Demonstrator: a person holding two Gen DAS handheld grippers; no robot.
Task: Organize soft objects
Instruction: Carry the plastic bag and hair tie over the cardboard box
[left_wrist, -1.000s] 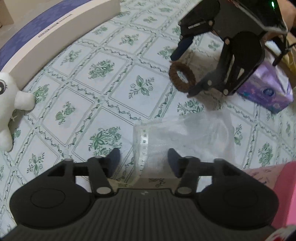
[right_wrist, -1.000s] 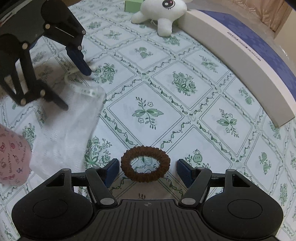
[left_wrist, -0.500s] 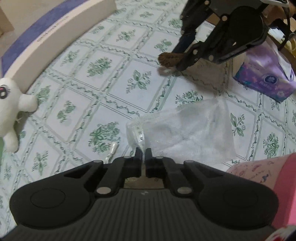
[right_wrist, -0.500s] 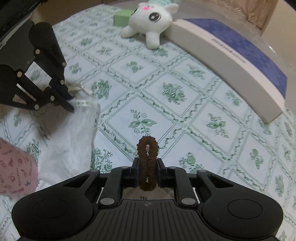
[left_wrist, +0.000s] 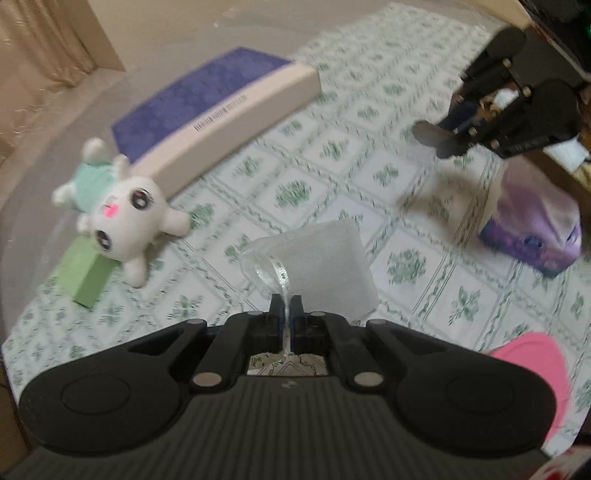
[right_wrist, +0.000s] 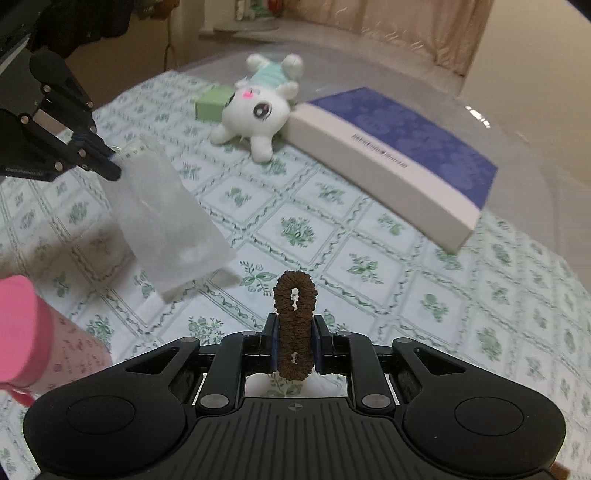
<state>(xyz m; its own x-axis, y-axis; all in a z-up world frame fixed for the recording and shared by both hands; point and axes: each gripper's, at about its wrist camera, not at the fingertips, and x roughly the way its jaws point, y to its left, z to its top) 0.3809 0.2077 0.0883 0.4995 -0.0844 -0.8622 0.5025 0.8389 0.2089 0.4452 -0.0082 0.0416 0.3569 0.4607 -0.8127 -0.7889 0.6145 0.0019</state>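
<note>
My left gripper (left_wrist: 285, 303) is shut on the ribboned rim of a sheer white mesh pouch (left_wrist: 325, 269) and holds it hanging above the table; the pouch also shows in the right wrist view (right_wrist: 166, 218), with the left gripper (right_wrist: 110, 166) at its top. My right gripper (right_wrist: 294, 325) is shut on a brown hair scrunchie (right_wrist: 294, 325), squeezed into a narrow upright loop and lifted off the cloth. The right gripper also shows at the far right of the left wrist view (left_wrist: 448, 142). A white plush toy (right_wrist: 258, 110) lies at the back by a box.
A long white and purple box (right_wrist: 391, 155) lies at the back right. A green block (right_wrist: 212, 103) sits beside the plush. A purple tissue pack (left_wrist: 532, 225) is at the right. A pink-lidded container (right_wrist: 22, 325) stands near the front left. The tablecloth (right_wrist: 369, 266) has a green floral pattern.
Both grippers shut and rose from the table: the left lifted the mesh pouch by its rim, the right lifted the scrunchie. Both views now tilt up toward the room.
</note>
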